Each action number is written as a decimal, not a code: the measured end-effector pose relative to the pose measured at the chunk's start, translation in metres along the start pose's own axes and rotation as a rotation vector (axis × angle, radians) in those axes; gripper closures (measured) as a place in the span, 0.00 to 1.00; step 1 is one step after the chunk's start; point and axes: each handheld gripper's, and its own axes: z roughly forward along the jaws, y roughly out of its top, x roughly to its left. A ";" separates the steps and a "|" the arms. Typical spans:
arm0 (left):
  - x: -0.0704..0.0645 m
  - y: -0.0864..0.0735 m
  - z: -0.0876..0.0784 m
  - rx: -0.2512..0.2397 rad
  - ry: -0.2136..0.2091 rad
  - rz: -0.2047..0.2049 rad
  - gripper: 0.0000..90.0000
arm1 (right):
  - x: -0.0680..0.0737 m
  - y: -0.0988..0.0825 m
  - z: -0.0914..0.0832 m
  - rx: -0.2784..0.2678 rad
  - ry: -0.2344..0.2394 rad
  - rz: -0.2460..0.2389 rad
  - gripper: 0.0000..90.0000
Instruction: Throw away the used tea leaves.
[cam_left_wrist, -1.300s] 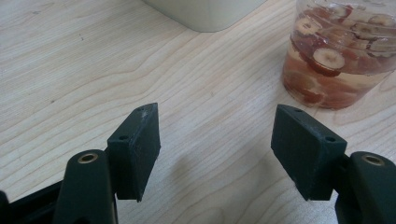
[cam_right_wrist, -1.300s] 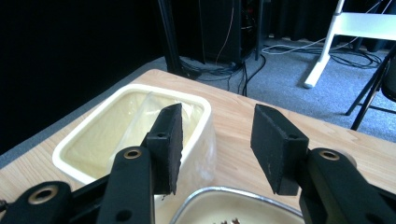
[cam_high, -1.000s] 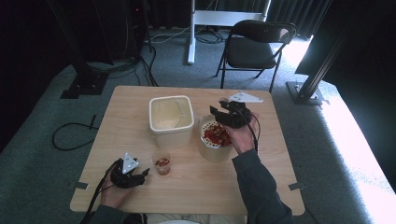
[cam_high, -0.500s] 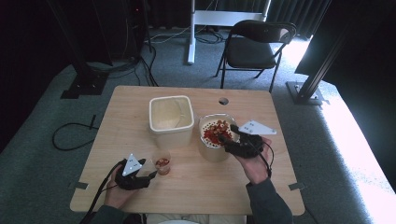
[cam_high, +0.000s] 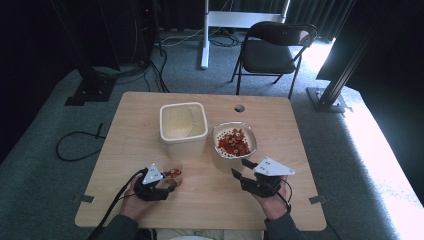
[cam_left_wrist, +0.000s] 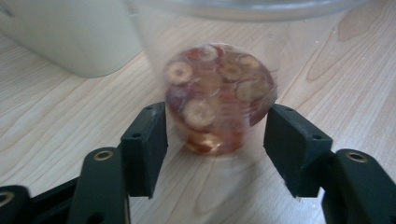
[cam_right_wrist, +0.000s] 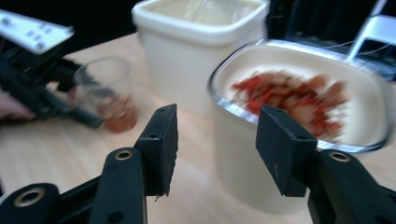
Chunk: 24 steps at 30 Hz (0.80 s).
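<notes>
Wooden table (cam_high: 150, 130) before you, your left gripper (cam_high: 172, 183) spread around the clear cup (cam_left_wrist: 219, 100) near its front edge, your right gripper (cam_high: 241, 168) spread, empty, beside the red-filled tub (cam_high: 234, 142).

Grey carpet (cam_high: 45, 150), black folding chair (cam_high: 272, 50)

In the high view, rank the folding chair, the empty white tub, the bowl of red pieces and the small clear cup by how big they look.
1. Folding chair, though it stands farther off.
2. Empty white tub.
3. Bowl of red pieces, only slightly smaller than the tub; close call.
4. Small clear cup, clearly the smallest, by the left claw.
</notes>
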 end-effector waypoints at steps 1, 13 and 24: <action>-0.001 0.001 0.002 0.004 0.000 0.007 0.45 | 0.001 -0.004 0.003 0.008 0.009 0.002 0.54; -0.018 0.015 0.020 -0.008 -0.036 0.040 0.46 | 0.009 -0.033 0.037 0.071 0.094 0.011 0.51; -0.036 0.027 0.037 -0.046 -0.075 0.053 0.40 | 0.016 -0.045 0.065 0.084 0.166 -0.003 0.43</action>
